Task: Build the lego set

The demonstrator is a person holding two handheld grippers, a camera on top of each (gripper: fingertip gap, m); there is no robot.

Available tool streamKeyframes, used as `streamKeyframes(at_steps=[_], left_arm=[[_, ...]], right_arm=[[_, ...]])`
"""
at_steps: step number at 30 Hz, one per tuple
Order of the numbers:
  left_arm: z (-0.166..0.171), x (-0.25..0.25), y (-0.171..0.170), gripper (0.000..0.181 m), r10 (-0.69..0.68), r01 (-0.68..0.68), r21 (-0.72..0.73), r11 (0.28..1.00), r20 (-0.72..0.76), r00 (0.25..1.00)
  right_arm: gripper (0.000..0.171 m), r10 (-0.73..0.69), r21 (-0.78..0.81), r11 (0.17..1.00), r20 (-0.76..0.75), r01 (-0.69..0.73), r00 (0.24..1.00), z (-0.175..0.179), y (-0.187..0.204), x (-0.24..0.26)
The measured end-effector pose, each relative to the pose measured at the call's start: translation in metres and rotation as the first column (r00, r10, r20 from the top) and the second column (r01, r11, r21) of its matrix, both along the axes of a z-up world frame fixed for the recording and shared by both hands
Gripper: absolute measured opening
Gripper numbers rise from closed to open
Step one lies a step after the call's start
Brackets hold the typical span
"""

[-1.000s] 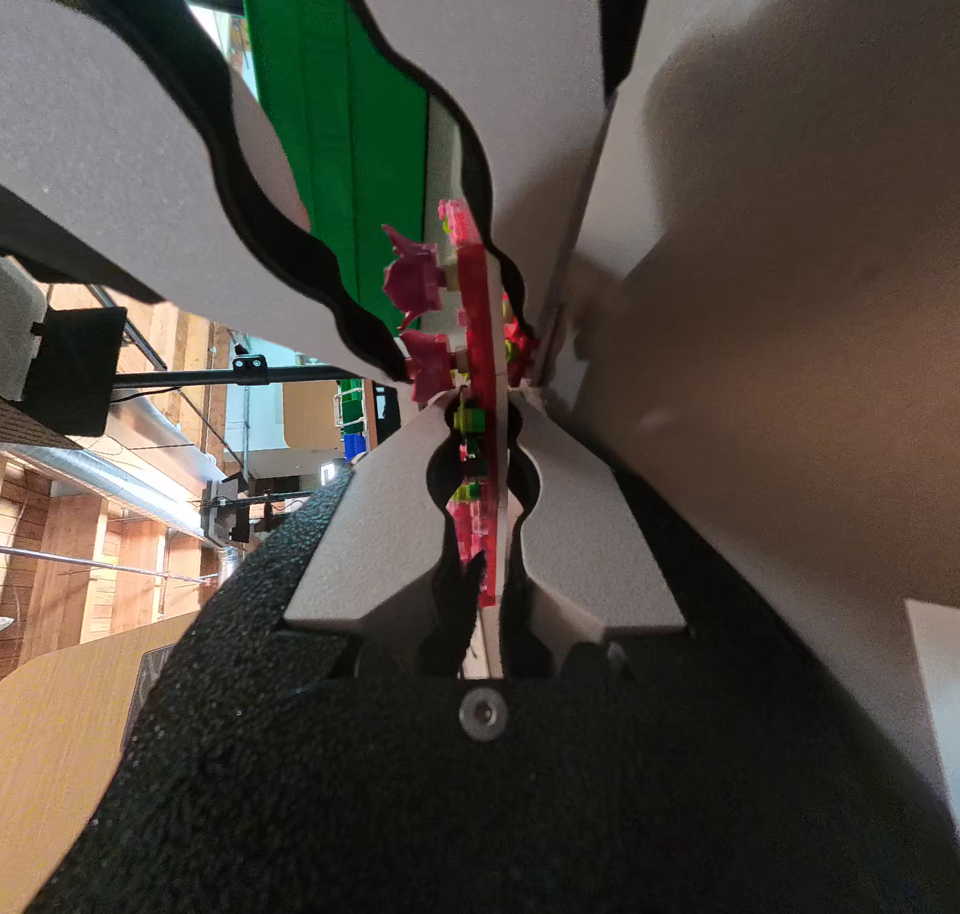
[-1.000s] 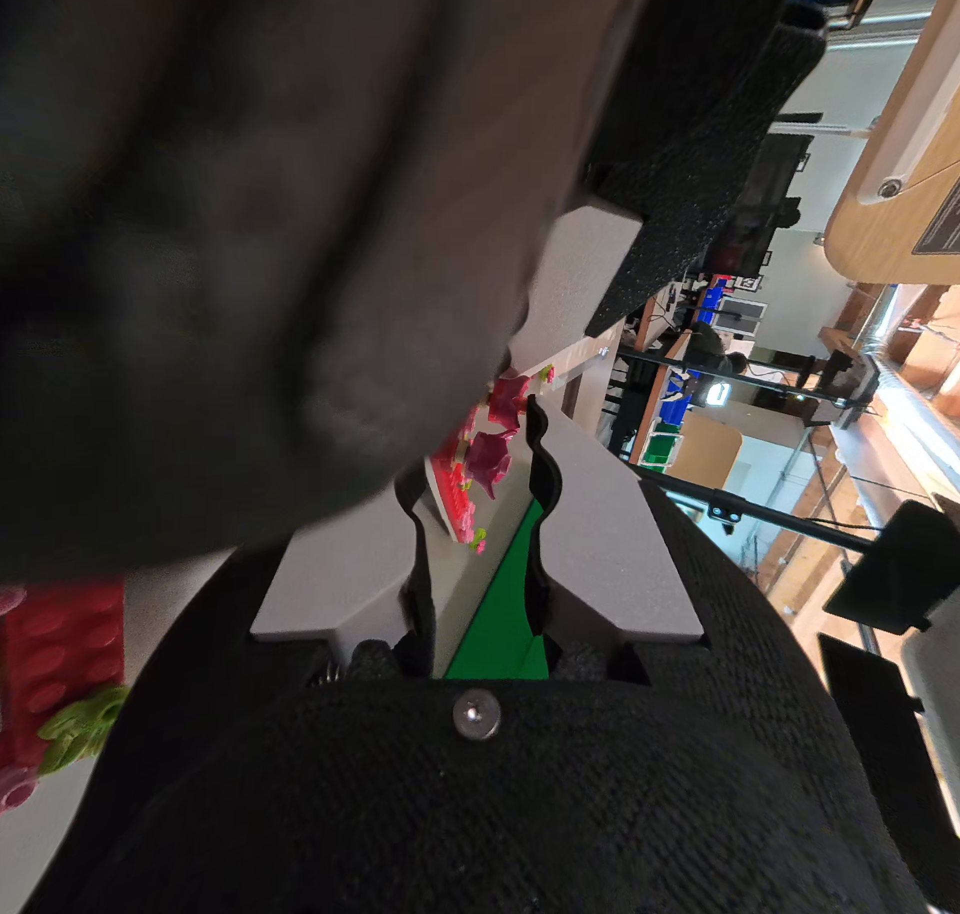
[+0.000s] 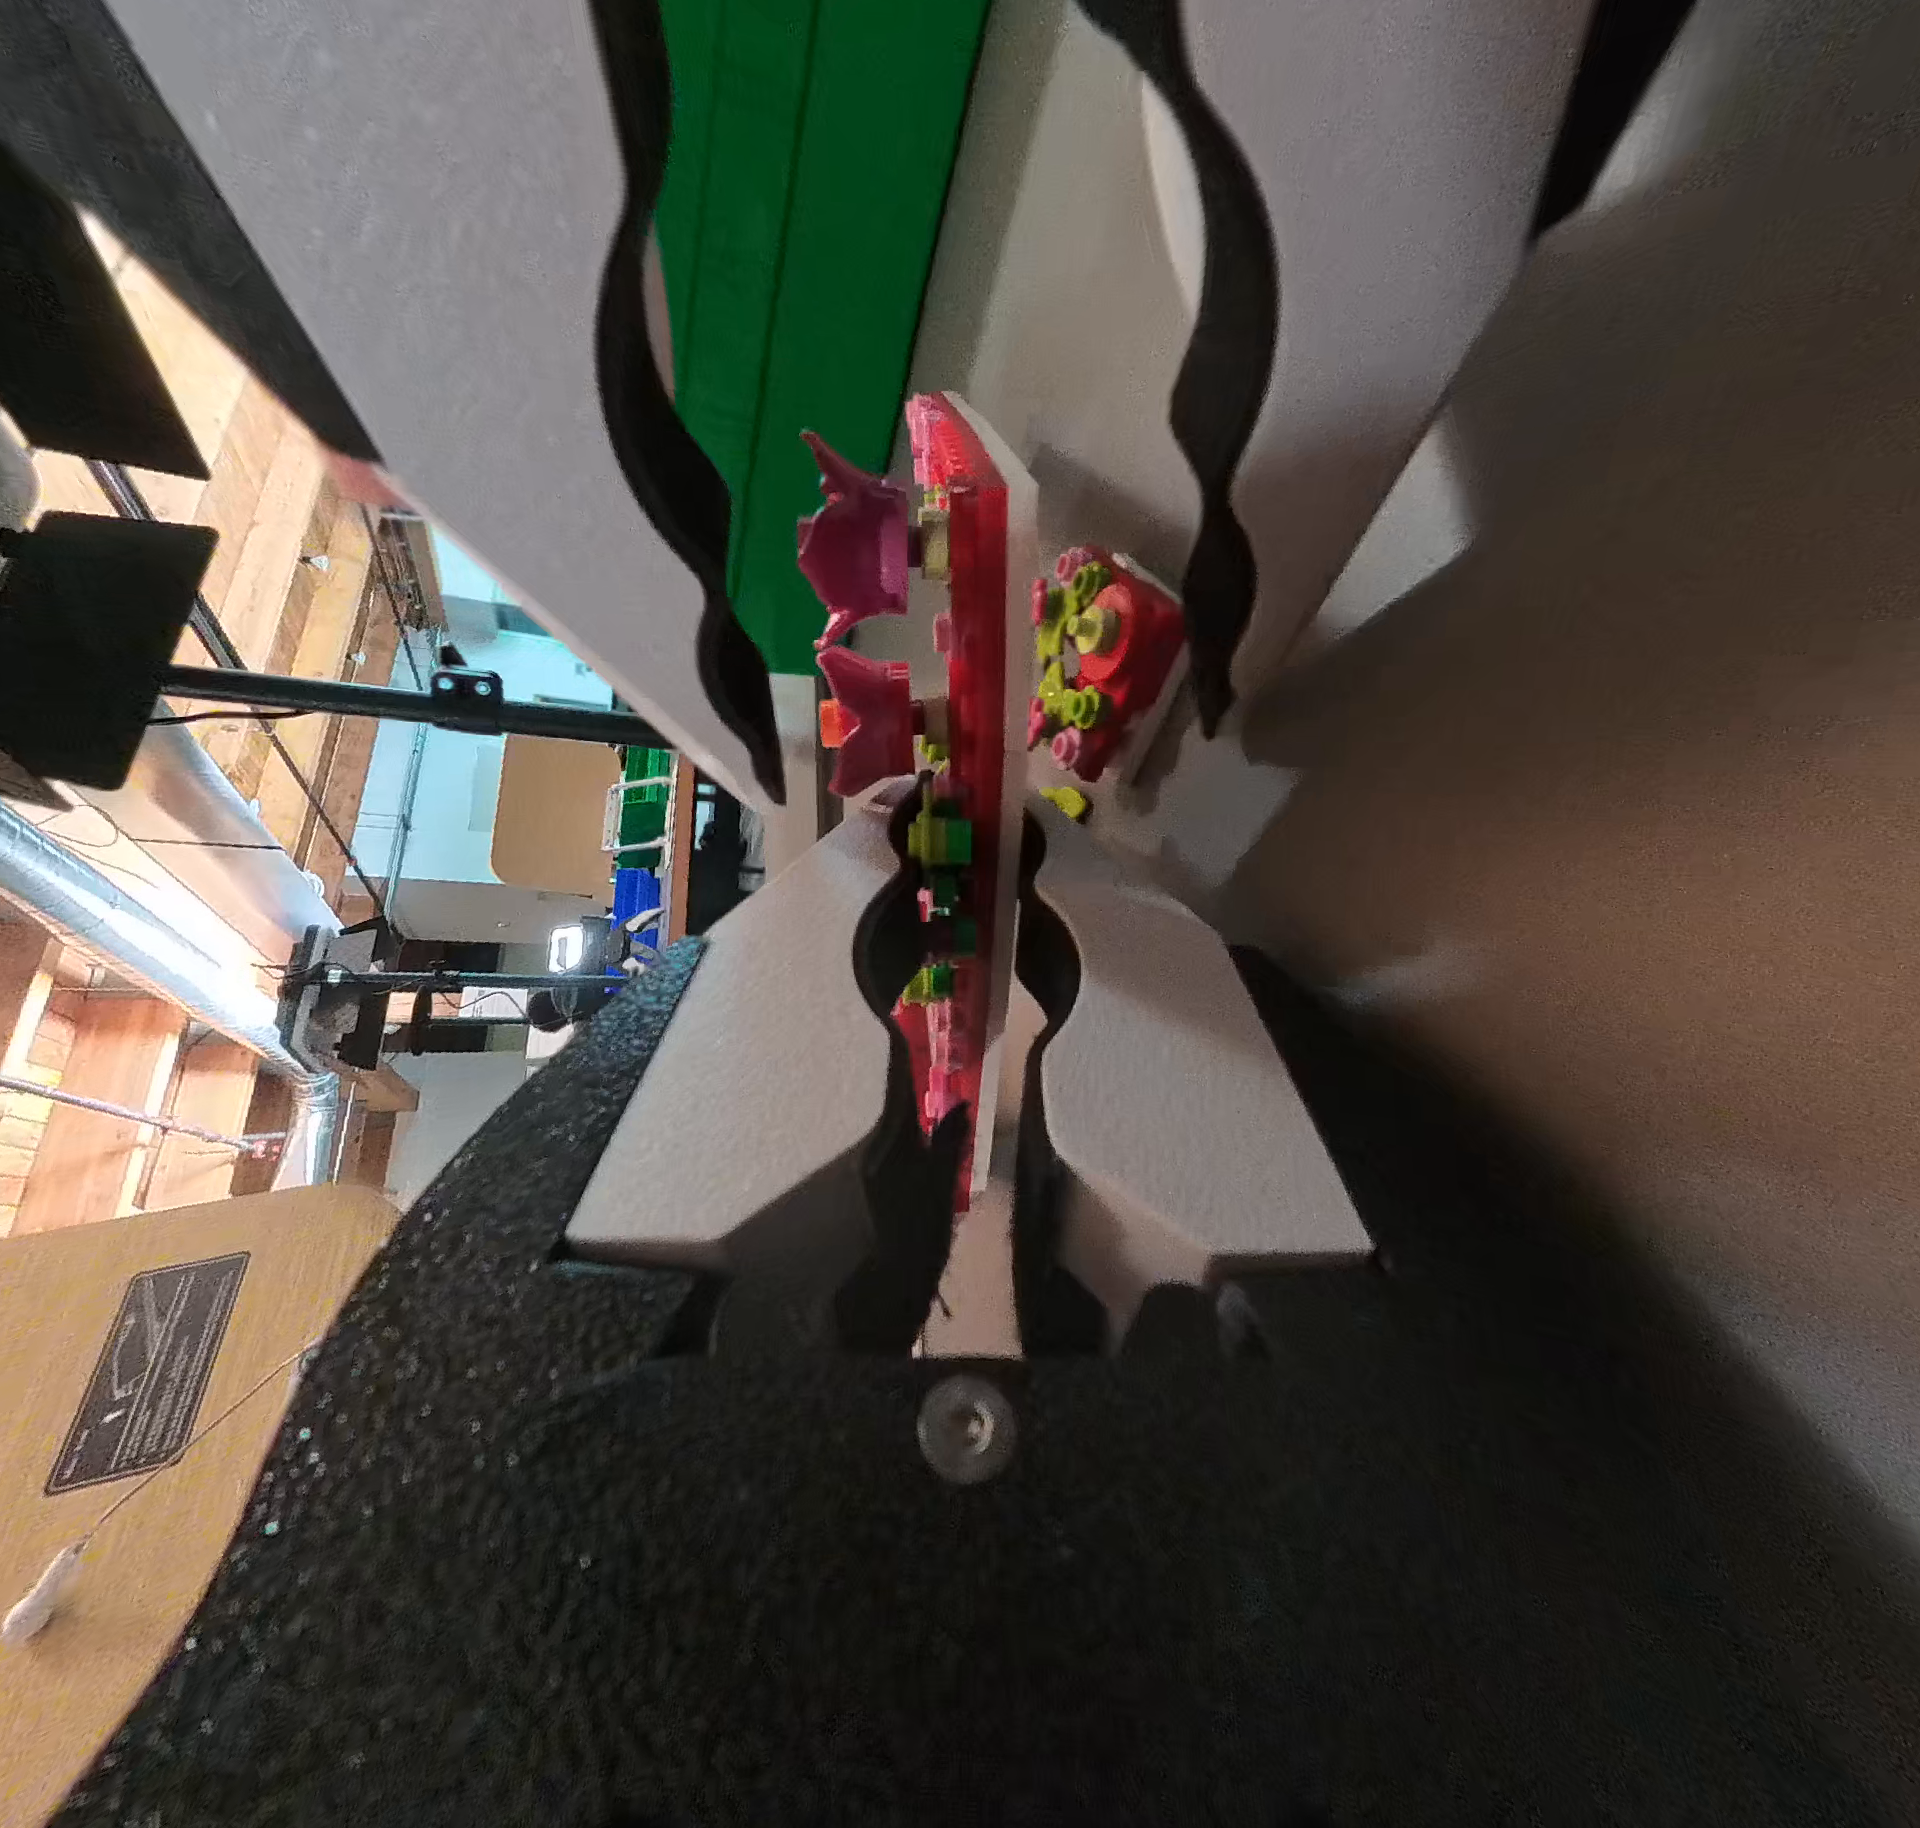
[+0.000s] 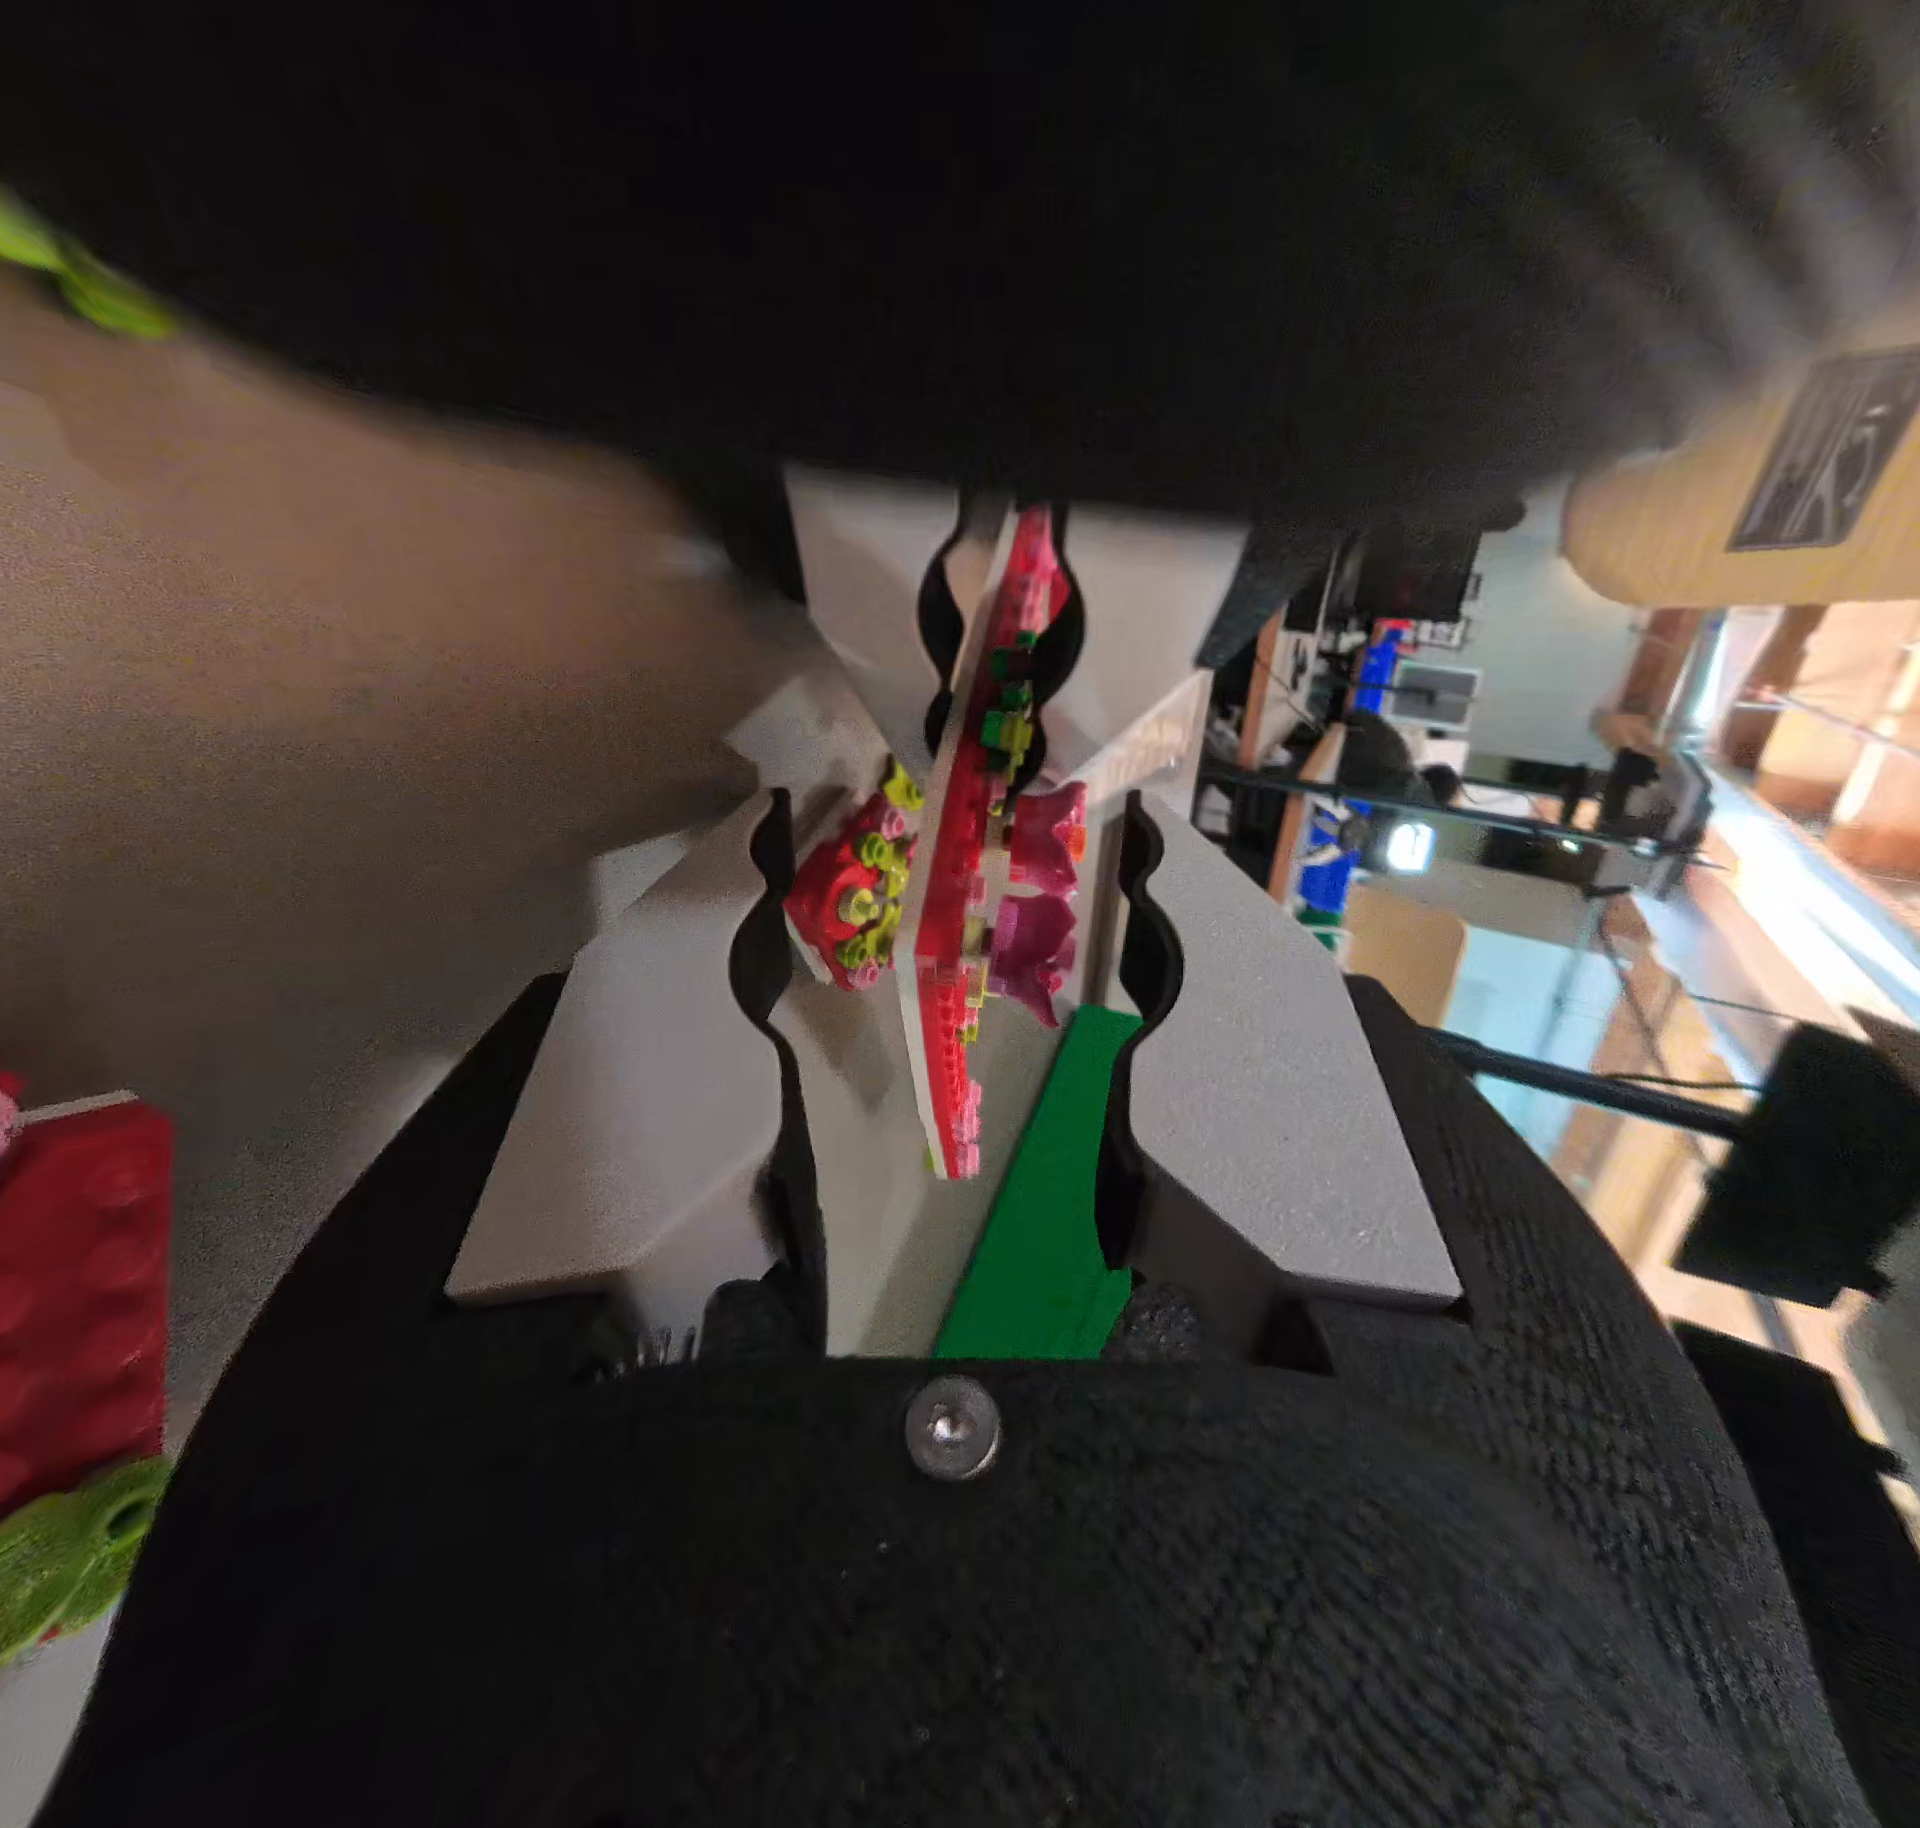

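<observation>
A flat red studded lego plate (image 3: 977,739) carrying magenta petal-shaped flower pieces (image 3: 857,552) is clamped edge-on in the left gripper (image 3: 956,822). The right gripper (image 4: 951,822) is held spread wide around the plate's free end. A small red flowered brick (image 3: 1107,651) sits at two o'clock.

Red lego plate (image 3: 977,698) in left tool (image 3: 961,822)

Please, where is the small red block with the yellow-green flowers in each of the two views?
Left wrist view: small red block right of centre, right of the red plate's edge.
Right wrist view: block left of centre, left of the plate.
Shared landmark: the green strip.
</observation>
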State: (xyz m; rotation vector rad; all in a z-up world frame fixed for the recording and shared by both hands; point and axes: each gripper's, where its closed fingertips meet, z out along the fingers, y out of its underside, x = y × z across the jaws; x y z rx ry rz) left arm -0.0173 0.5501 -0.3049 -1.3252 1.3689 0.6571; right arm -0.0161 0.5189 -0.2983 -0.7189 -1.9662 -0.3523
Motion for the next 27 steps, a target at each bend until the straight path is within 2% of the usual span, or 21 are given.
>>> streamKeyframes(at_steps=[1,6,14,27], left_arm=[[0.0003,0.0009,-0.0007,0.01,-0.011,0.011,0.001,1.0,0.004,1.0],[0.0025,0.005,-0.0031,0.01,-0.049,0.049,0.008,0.999,0.02,0.999],[0.0038,0.0069,-0.0048,0.01,-0.06,0.06,0.006,0.998,0.035,0.998],[0.0017,0.0062,-0.0064,0.009,-0.06,0.06,-0.003,0.998,0.026,0.998]], right_arm=[[0.064,0.015,-0.042,0.999,-0.024,-0.016,1.0,0.0012,0.0,0.0],[0.064,0.063,-0.081,0.995,-0.049,-0.066,0.997,0.0038,0.0074,0.0051],[0.033,0.134,0.032,0.991,-0.058,-0.133,0.989,0.0079,0.0044,-0.0003],[0.028,0.146,0.077,0.987,-0.048,-0.142,0.988,0.0091,0.0032,-0.0024]])
